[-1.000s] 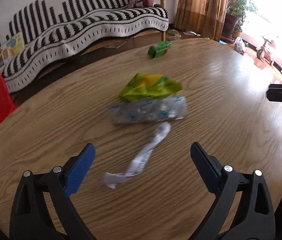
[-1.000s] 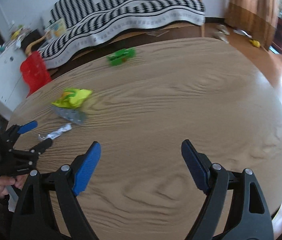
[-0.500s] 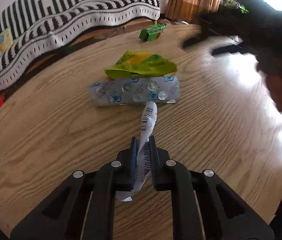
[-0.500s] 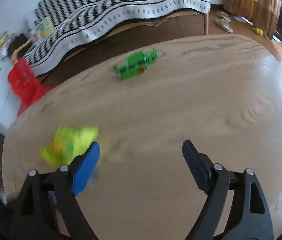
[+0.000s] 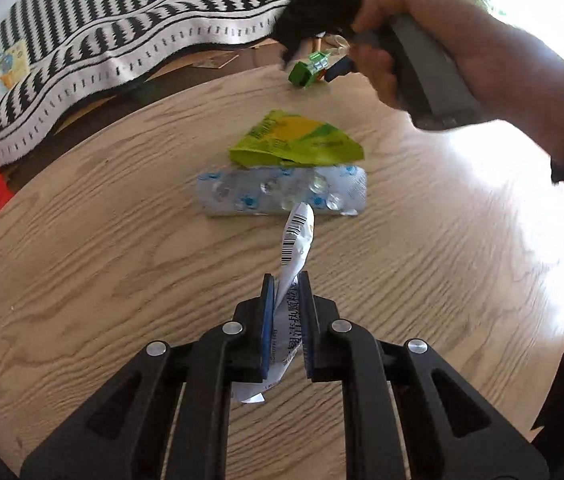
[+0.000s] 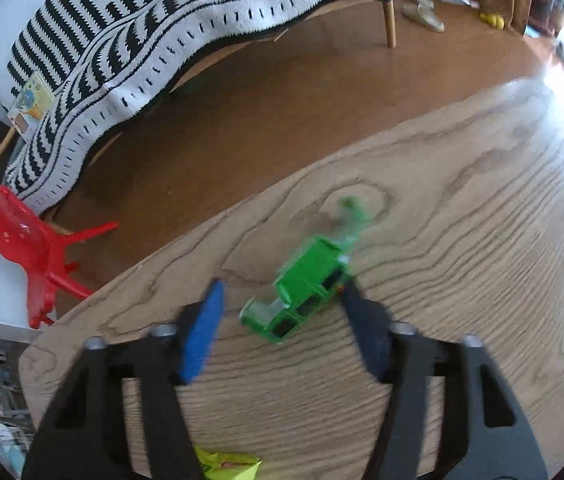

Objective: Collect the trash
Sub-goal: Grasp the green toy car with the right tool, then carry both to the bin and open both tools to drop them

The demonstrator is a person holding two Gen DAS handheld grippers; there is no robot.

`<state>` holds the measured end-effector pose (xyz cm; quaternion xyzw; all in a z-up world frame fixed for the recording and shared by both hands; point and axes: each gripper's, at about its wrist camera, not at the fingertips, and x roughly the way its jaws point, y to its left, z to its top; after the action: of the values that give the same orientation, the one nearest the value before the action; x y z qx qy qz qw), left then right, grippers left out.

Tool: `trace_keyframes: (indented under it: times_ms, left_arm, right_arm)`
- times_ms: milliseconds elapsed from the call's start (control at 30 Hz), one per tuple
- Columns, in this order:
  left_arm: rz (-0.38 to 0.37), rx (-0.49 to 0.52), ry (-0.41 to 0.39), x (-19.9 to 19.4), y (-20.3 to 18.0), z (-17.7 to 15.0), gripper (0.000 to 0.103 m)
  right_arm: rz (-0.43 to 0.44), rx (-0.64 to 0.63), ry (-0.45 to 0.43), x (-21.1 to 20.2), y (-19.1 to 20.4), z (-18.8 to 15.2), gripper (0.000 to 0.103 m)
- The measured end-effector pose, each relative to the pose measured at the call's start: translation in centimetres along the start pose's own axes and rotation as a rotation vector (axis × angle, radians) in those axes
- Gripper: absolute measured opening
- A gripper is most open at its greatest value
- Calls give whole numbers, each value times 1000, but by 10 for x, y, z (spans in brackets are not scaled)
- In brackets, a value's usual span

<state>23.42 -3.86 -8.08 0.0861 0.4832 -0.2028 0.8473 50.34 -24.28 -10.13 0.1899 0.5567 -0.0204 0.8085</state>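
My left gripper (image 5: 285, 280) is shut on a white paper strip with a barcode (image 5: 297, 236), held just above the round wooden table (image 5: 82, 264). Beyond it lie a silver blister pack (image 5: 282, 194) and a yellow-green wrapper (image 5: 298, 140). My right gripper (image 6: 282, 300) is open, its fingers either side of a green carton (image 6: 306, 288) near the table's far edge; the right finger looks close to or touching it. The carton (image 5: 308, 72) and the right hand also show in the left wrist view. The wrapper's tip (image 6: 226, 464) shows at the bottom of the right wrist view.
A sofa with a black-and-white striped cover (image 6: 186, 32) stands beyond the table. A red plastic stool (image 6: 30, 248) lies on the brown floor at the left. The table's far edge (image 6: 242, 204) is just past the carton.
My left gripper shut on the paper strip and holds it. My right gripper moved across the table to the green carton and now straddles it.
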Motion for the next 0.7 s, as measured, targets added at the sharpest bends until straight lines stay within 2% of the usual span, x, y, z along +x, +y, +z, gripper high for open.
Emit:
trace_keyframes:
  times_ms: [133,333,500,700]
  left_arm:
    - [2,4,-14,-7,-2,1,11]
    - [-1,-24,-51,-26,-5,10,11]
    - [-26,-18,-91,-45,-33,22,11]
    - [-86,60,-116,-58,-109,38,11]
  right_arm:
    - [3,-37,-1,-7,-4,-8,47]
    - [37,-85,-27,-53,-34,-41,47]
    - [52,-104,-56,-112,-94,-87,47]
    - [14,-68,-79,-179,-201,-151,47]
